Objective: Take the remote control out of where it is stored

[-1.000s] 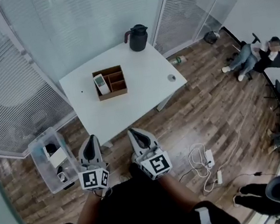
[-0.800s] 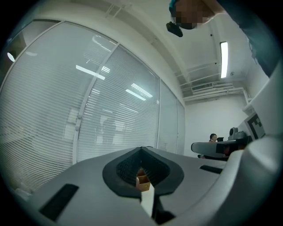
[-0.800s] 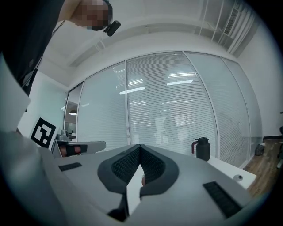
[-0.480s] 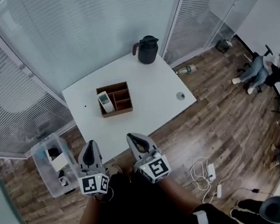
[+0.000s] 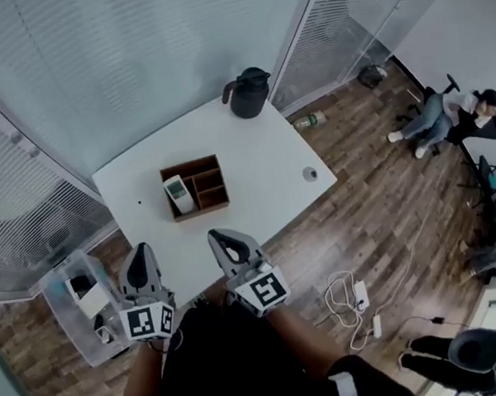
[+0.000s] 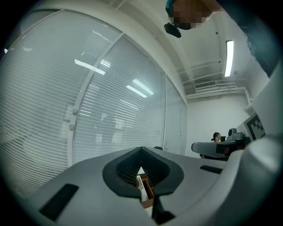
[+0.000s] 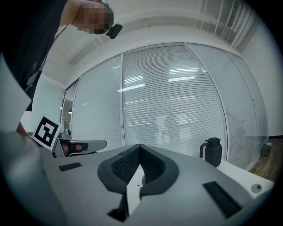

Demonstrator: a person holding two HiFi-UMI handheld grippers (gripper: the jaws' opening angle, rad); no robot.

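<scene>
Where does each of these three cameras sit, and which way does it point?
Head view: on the person's head, looking steeply down at the white table; shows forearms, left gripper and right gripper.
Left gripper view: rides the left gripper, looking level along its shut jaws toward the wooden box; right gripper shows alongside.
Right gripper view: rides the right gripper, looking level along its shut jaws toward the jug; left gripper shows alongside.
Shared: the head view also shows box and jug.

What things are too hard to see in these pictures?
- Remote control buttons: head view, too small; left gripper view, the jaws cover all but a sliver.
- Small round thing on the table: head view, too small to name.
- Clear bin contents: head view, small and blurred.
</scene>
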